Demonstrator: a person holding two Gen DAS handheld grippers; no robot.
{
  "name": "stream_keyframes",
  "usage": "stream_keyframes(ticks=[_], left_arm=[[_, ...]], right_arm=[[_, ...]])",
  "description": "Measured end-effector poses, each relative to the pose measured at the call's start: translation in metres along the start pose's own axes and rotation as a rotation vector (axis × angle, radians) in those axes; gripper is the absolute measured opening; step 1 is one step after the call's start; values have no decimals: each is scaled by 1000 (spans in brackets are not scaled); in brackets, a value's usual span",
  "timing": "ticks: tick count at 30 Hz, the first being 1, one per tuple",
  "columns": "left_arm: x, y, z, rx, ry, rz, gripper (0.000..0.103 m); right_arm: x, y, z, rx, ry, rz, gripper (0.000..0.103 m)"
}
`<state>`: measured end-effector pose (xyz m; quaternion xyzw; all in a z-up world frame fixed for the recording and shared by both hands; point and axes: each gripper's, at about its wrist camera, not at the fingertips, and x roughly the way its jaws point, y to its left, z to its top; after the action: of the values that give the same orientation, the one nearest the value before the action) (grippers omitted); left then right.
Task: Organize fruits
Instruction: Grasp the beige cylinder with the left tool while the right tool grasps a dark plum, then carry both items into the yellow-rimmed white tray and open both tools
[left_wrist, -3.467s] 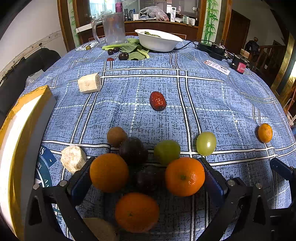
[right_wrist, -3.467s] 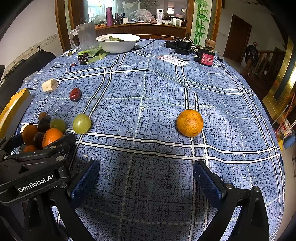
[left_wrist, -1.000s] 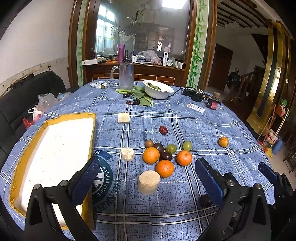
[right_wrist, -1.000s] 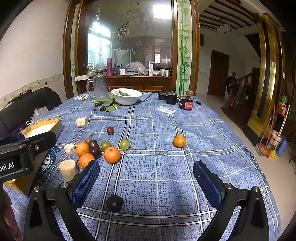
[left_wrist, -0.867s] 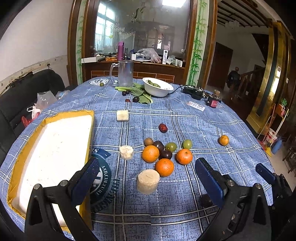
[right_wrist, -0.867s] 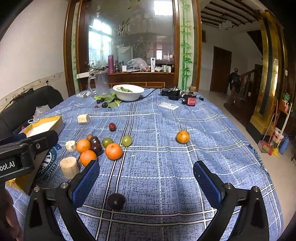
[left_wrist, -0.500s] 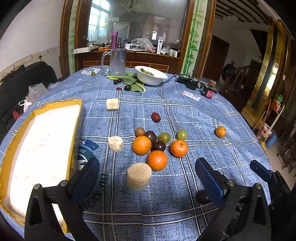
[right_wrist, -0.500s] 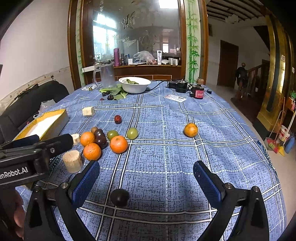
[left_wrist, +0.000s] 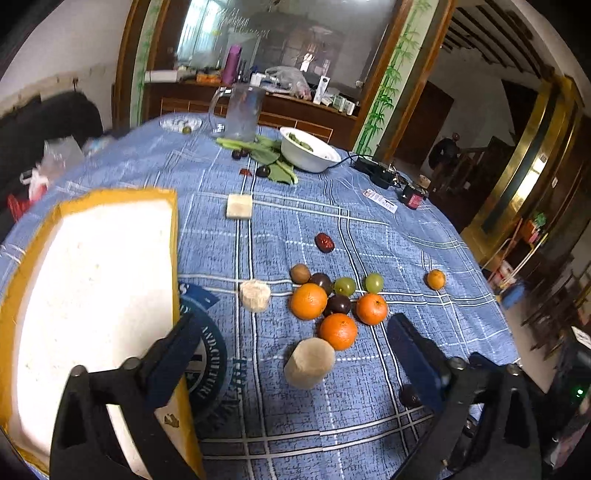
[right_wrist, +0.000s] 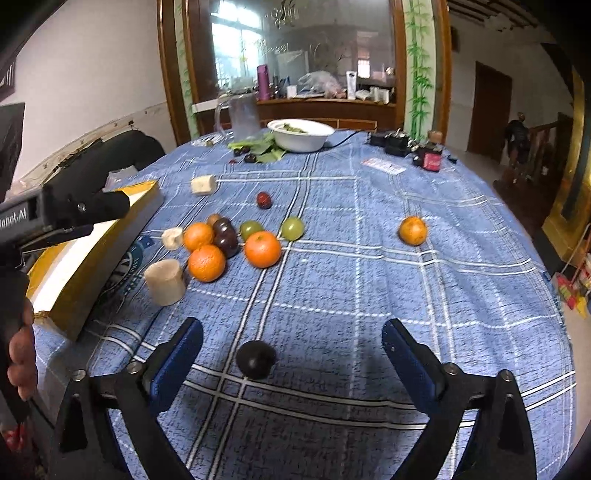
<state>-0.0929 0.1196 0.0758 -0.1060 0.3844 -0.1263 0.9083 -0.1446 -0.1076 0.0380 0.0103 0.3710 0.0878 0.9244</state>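
Observation:
A cluster of fruit sits mid-table: three oranges (left_wrist: 308, 301), dark plums (left_wrist: 338, 303), green grapes (left_wrist: 344, 286) and a brown fruit (left_wrist: 300, 273). A red date (left_wrist: 324, 242) and a lone orange (left_wrist: 436, 279) lie apart from it. My left gripper (left_wrist: 291, 321) hovers short of the cluster, its jaws closing, with only a beige cylinder (left_wrist: 308, 363) on the cloth below the gap. My right gripper (right_wrist: 292, 326) hangs over a lone dark plum (right_wrist: 256, 359), jaws closing, pads clear of it. The orange cluster (right_wrist: 262, 249) and lone orange (right_wrist: 413, 230) lie beyond.
A white foam tray with a yellow rim (left_wrist: 110, 195) fills the table's left side. Beige chunks (left_wrist: 255, 294) lie on the blue checked cloth. A white bowl (left_wrist: 308, 151), a glass jug (left_wrist: 242, 114) and leaves stand at the far end. A hand (right_wrist: 18, 350) holds the left gripper's body (right_wrist: 55, 214).
Both cameras have tipped down and come closer to the table. The left view has rolled and shifted. Both pairs of fingers stand slightly narrower. No fruit has moved in the last second.

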Motion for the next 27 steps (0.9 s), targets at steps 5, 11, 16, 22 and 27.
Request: stream_keyframes(ticks=[5, 11, 16, 22, 27], left_arm=[[17, -18, -13, 103, 85, -23, 62], [42, -46, -30, 230, 144, 8, 58], [57, -49, -35, 270, 156, 67, 58], [67, -49, -41, 309, 159, 132, 36], [55, -38, -37, 249, 125, 82, 36]], right_arm=[[12, 3, 1, 5, 57, 47, 80], [23, 3, -5, 22, 125, 95, 65], [27, 5, -8, 17, 161, 122, 54], [30, 10, -8, -9, 174, 114, 34], [27, 10, -9, 2, 172, 132, 27]])
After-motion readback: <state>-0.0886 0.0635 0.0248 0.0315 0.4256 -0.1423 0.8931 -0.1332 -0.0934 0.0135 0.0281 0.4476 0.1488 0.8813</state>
